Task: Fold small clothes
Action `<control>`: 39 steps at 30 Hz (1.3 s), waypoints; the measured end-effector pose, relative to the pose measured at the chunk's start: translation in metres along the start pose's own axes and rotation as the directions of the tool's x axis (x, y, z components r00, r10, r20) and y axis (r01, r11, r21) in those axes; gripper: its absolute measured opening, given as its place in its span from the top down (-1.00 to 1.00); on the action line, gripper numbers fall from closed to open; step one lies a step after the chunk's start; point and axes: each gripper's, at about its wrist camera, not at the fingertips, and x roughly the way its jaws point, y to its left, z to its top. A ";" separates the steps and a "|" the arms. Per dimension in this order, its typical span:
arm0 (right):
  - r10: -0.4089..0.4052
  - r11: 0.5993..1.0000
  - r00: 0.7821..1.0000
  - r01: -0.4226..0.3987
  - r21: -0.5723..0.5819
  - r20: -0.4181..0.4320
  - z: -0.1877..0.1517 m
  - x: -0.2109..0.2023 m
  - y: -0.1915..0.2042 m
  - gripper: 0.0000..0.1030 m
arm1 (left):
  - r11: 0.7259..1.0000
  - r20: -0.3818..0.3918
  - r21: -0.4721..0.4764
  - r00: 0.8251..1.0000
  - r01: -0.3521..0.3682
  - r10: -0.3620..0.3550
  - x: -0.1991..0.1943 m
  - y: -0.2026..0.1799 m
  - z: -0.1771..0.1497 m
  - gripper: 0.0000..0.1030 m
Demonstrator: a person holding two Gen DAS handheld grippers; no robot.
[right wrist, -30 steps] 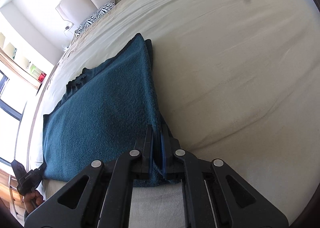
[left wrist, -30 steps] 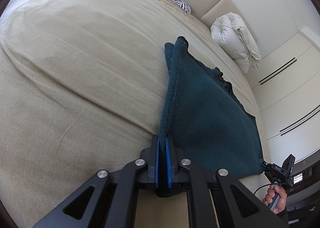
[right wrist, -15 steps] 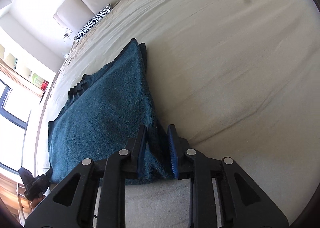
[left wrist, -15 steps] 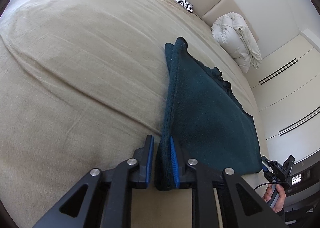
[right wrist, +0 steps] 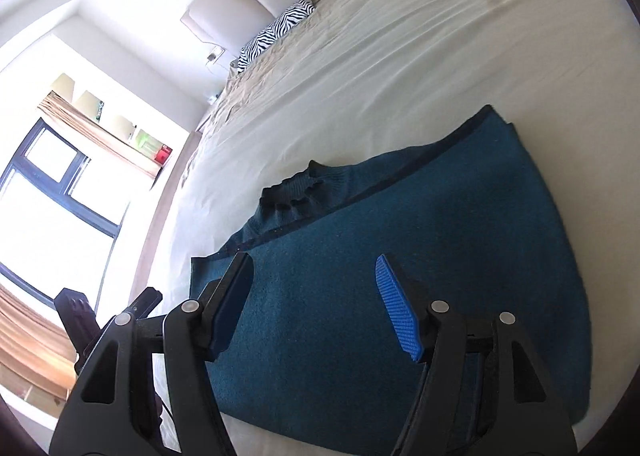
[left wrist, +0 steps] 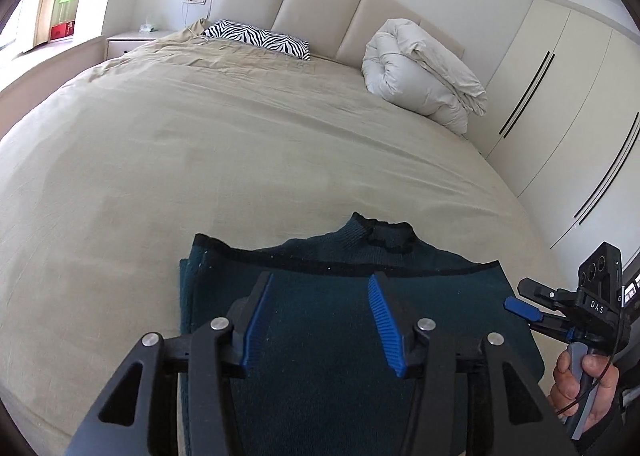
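Observation:
A dark teal knitted sweater (left wrist: 320, 336) lies folded flat on the beige bed near its front edge, its collar (left wrist: 384, 232) pointing toward the headboard. It also shows in the right wrist view (right wrist: 420, 256). My left gripper (left wrist: 320, 320) is open and empty, held over the sweater's left half. My right gripper (right wrist: 316, 304) is open and empty over the sweater. In the left wrist view the right gripper (left wrist: 520, 306) shows at the sweater's right edge, held by a hand.
The bed sheet (left wrist: 200, 176) stretches wide beyond the sweater. A zebra pillow (left wrist: 260, 36) and a rolled white duvet (left wrist: 424, 72) lie by the headboard. White wardrobe doors (left wrist: 580, 116) stand on the right. A window (right wrist: 52, 196) is at the left.
Both grippers were shut on the sweater's edges; they opened, let go and pulled back over it. The sweater now lies flat and folded.

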 end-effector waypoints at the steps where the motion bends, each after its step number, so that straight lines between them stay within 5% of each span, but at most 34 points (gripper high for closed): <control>1: 0.004 1.000 1.000 -0.004 0.003 -0.013 0.003 0.014 0.007 -0.23 | 1.000 -0.010 -0.001 1.000 -0.008 0.008 0.012 -0.002 0.004 -0.01; 5: 0.138 0.990 0.985 -0.134 0.050 -0.101 0.009 0.072 0.022 -0.23 | 0.999 -0.045 -0.011 0.998 0.032 -0.032 0.056 0.001 0.005 -0.01; 8: 0.146 0.984 0.979 -0.129 0.122 -0.144 0.009 0.105 0.005 -0.23 | 0.999 -0.096 -0.040 0.995 -0.029 0.025 0.082 0.020 -0.006 0.02; 11: 0.140 0.982 0.983 -0.123 0.141 -0.118 0.016 0.116 -0.012 0.03 | 0.988 -0.058 -0.144 0.996 0.056 -0.065 0.080 0.051 -0.014 0.30; 14: 0.140 0.973 0.989 -0.129 0.190 -0.047 0.030 0.107 -0.036 0.07 | 0.980 -0.055 -0.188 0.996 0.061 -0.073 0.084 0.064 -0.014 0.61; 18: 0.102 0.965 0.994 -0.109 0.240 0.039 0.036 0.085 -0.077 0.56 | 0.984 -0.045 -0.169 0.997 0.055 -0.063 0.083 0.063 -0.017 0.63; 23: 0.086 0.949 0.983 -0.130 0.289 0.161 0.029 0.041 -0.118 0.60 | 0.977 -0.040 -0.195 0.994 0.089 -0.099 0.079 0.069 -0.021 0.63; 25: -0.007 0.949 0.984 -0.049 0.310 0.178 0.026 0.021 -0.123 0.57 | 0.981 -0.056 -0.189 0.996 0.054 -0.066 0.072 0.064 -0.022 0.63; 26: -0.012 0.947 0.983 -0.048 0.317 0.185 0.024 0.009 -0.123 0.53 | 0.985 -0.074 -0.170 0.997 0.018 -0.031 0.064 0.057 -0.022 0.61; 31: 0.172 0.963 0.973 -0.200 0.183 0.154 -0.019 -0.013 -0.055 0.49 | 1.000 -0.024 -0.009 1.000 -0.009 0.008 0.001 -0.009 -0.055 -0.50; 35: 0.322 0.940 0.947 -0.318 0.124 -0.013 -0.073 0.023 0.003 0.46 | 0.997 -0.083 0.050 0.994 -0.062 0.066 -0.009 -0.034 -0.094 -0.54; 39: 0.244 0.968 0.952 -0.227 0.111 -0.186 -0.117 0.070 0.019 0.46 | 0.992 -0.139 0.088 0.984 -0.096 0.107 0.004 -0.031 -0.120 -0.54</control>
